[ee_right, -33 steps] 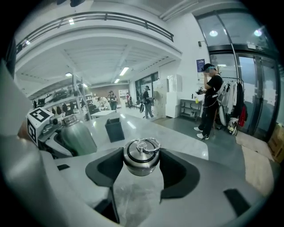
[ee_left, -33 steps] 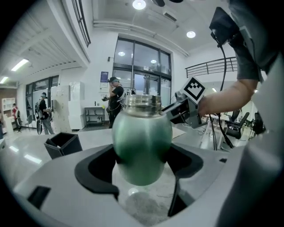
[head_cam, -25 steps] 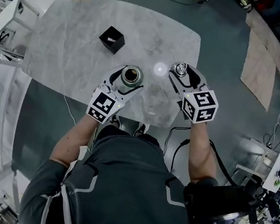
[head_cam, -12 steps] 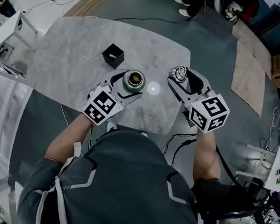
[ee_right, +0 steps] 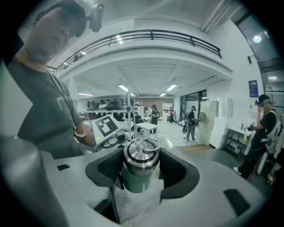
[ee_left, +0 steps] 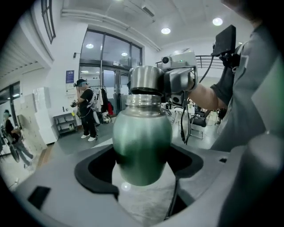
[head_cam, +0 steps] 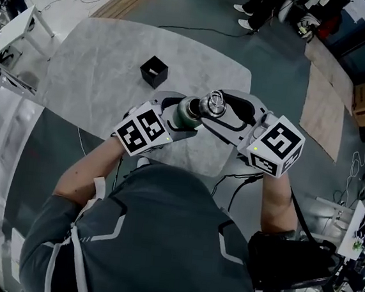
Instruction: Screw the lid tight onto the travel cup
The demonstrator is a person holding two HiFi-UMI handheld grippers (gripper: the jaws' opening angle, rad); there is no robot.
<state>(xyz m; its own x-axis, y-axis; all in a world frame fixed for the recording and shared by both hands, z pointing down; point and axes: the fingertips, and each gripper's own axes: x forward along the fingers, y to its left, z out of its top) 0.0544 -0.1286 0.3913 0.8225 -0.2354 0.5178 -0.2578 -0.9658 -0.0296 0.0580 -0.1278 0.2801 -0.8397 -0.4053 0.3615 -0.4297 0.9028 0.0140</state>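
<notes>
Left gripper (ee_left: 142,166): we see its jaws clamped on the cup (ee_left: 142,142), with a pad on each side of the green belly.
Right gripper (ee_right: 141,168): its jaws grasp the lid (ee_right: 141,155), with a pad pressed on each side of the steel rim.
Head view only: we see the two tools meet tip to tip over the near part of the table (head_cam: 98,83). A black box (head_cam: 154,72) stands on the table beyond the left gripper, well apart from it.
Left gripper view only: it gives us the cup side-on. Its steel neck rises past the jaw tips, the lid sits on the mouth, and the right gripper grips that lid from behind.
Right gripper view only: we look onto the lid's top face. The green body shows just below it, and the left gripper lies beyond, to the left.
Cup: between the left jaws, just under the right jaws.
Lid: between the right jaws, just past the left gripper's tips, touching the cup's mouth. We cannot tell how far it is screwed on.
</notes>
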